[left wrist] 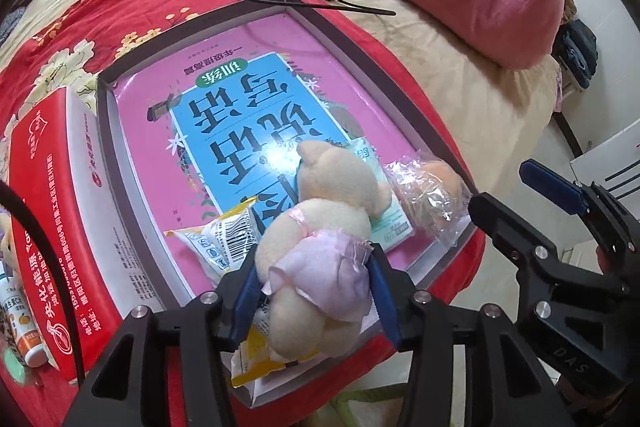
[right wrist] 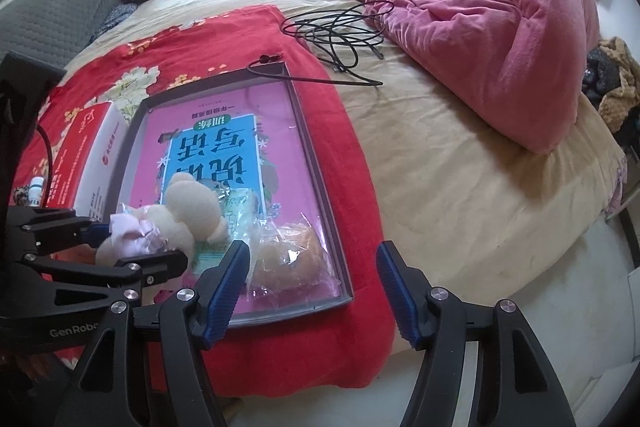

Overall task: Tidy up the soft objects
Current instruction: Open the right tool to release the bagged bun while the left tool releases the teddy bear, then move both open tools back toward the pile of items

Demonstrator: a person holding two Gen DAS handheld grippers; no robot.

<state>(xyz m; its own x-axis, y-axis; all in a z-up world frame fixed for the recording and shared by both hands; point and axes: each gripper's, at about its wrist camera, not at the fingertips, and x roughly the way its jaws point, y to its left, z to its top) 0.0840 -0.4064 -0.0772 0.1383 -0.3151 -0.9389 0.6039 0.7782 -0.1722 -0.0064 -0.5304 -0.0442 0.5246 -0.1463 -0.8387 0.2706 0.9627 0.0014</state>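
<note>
A cream plush toy (left wrist: 320,227) in a lilac skirt lies face down in the grey-rimmed tray (left wrist: 116,187), partly over a yellow snack packet (left wrist: 224,239). My left gripper (left wrist: 316,291) straddles the toy's skirt, and its blue pads stand against the frill without squeezing it. A bun in a clear bag (left wrist: 432,191) lies at the tray's near right corner, next to a pale green packet (left wrist: 394,223). In the right wrist view my right gripper (right wrist: 312,291) hangs open and empty above that corner, just over the bun (right wrist: 288,255). The toy (right wrist: 188,215) shows to its left.
A pink and blue book lines the tray floor (right wrist: 208,147). A red and white carton (left wrist: 52,211) stands against the tray's left side, with a small bottle (left wrist: 24,327) beyond it. A black cable (right wrist: 340,31) and a pink quilt (right wrist: 500,27) lie on the bed behind.
</note>
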